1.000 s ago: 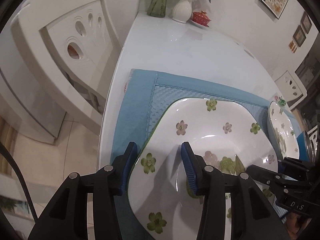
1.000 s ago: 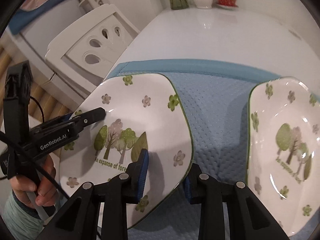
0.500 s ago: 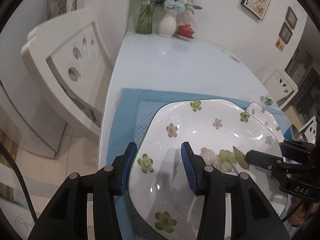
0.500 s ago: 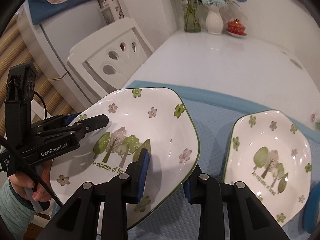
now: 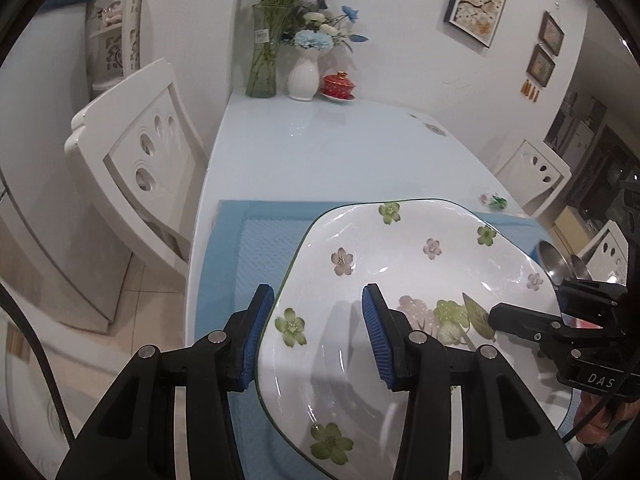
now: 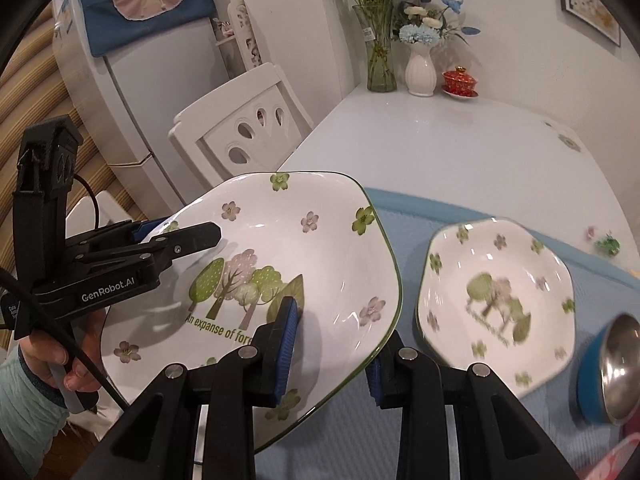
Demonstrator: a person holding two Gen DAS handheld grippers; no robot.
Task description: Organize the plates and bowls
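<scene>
Left gripper [image 5: 316,332] and right gripper [image 6: 334,350] clamp opposite rims of large plate [image 6: 280,256], held above blue mat [image 6: 424,212]. Keep level; align over small plate [image 6: 496,300]; lower evenly.

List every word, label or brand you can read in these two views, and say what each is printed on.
"An expanse of fore", cut off by the right tool: on the held plate.
"GenRobot.AI": on the left tool's body.
"DAS": on the right tool's body.
Print on the second plate lying on the blue mat: blurred, unreadable.
Label on the glass vase: too small to read.
</scene>
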